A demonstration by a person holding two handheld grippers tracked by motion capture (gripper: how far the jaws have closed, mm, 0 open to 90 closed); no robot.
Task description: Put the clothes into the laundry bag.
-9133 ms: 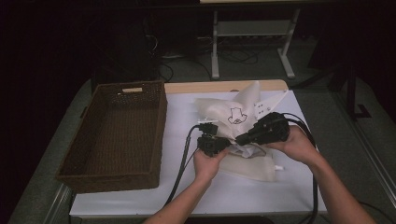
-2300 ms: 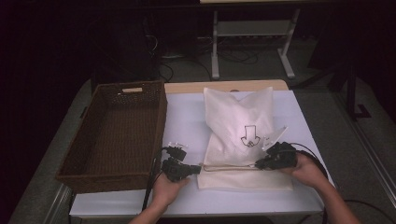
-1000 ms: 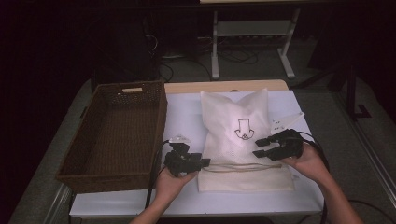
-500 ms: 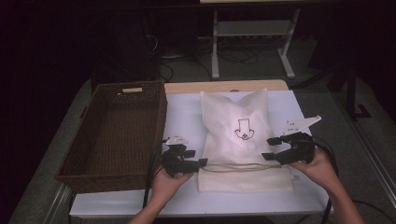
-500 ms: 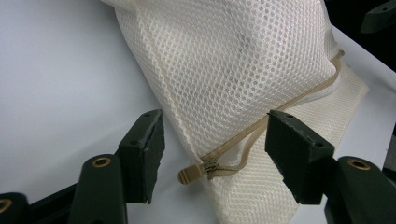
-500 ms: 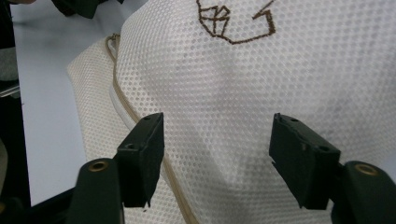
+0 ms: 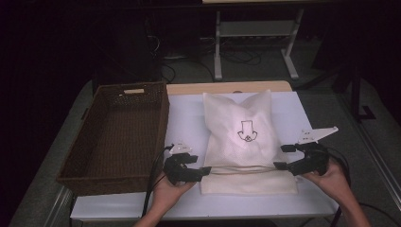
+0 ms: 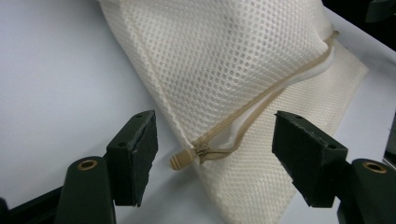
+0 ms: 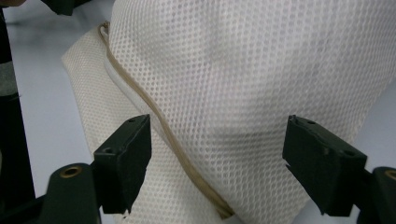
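High view: bag [image 7: 241, 137] lies flat on the desk [image 7: 187, 118], its drawstring [image 7: 241, 169] slack between both tools. Left hand-held gripper [image 7: 201, 171] and right hand-held gripper [image 7: 280, 163] have just been opening, released, nothing pinched. Cinching seems done; basket [image 7: 118, 132], left of them, likely comes next.

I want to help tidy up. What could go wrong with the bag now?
1. Both tongs, left and right, have just been opening and grip nothing, so the bag could slip if lifted now.
2. The cord lies loose across the mesh; a jaw might snag it.
3. The basket sits close to the left tongs, which might bump it.
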